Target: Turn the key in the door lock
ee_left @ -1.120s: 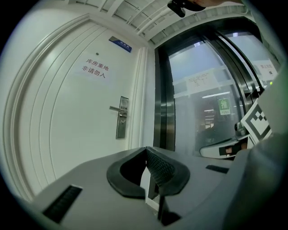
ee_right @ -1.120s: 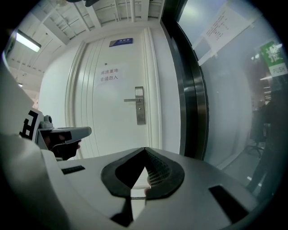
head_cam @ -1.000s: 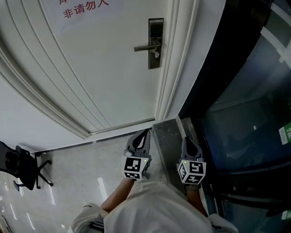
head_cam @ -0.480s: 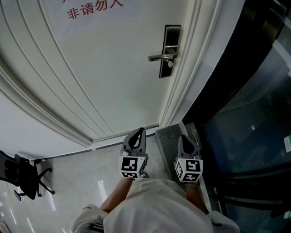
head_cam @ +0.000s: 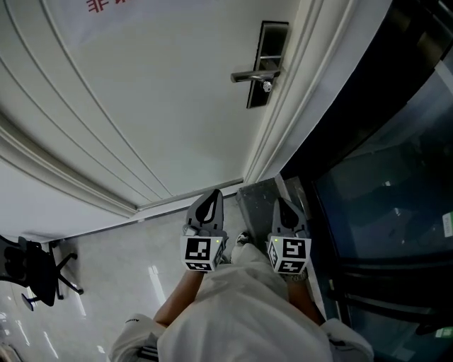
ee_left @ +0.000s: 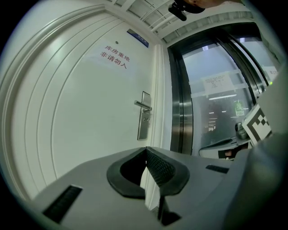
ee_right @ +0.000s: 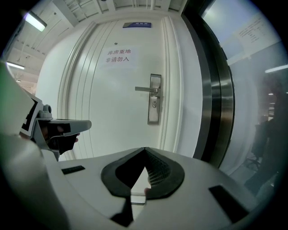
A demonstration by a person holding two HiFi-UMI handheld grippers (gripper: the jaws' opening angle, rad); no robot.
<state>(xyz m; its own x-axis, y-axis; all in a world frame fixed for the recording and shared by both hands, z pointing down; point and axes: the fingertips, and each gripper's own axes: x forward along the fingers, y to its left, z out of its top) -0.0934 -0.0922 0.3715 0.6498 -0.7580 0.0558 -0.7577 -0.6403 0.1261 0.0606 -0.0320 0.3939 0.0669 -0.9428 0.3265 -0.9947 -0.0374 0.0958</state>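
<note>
A white door carries a steel lock plate (head_cam: pixel 266 63) with a lever handle (head_cam: pixel 253 75) and a small key (head_cam: pixel 267 86) just under the lever. Both gripper views show the same lock plate (ee_left: pixel 144 116) (ee_right: pixel 155 99) well ahead, with nothing touching it. My left gripper (head_cam: pixel 207 207) and right gripper (head_cam: pixel 285 210) are side by side, low in the head view and far short of the lock. The jaws of the left gripper (ee_left: pixel 145 149) meet at the tips with nothing between them. My right gripper (ee_right: pixel 144 149) is likewise shut and holds nothing.
A dark metal frame and glass wall (head_cam: pixel 375 170) run down the right of the door. A steel threshold post (head_cam: pixel 263 203) stands between the grippers. An office chair (head_cam: pixel 34 272) sits at the lower left. A sign with red characters (head_cam: pixel 105 6) is on the door.
Both grippers have moved forward toward the door, still side by side. The lock plate has shifted right and upward in the head view. Neither gripper's jaws have changed.
</note>
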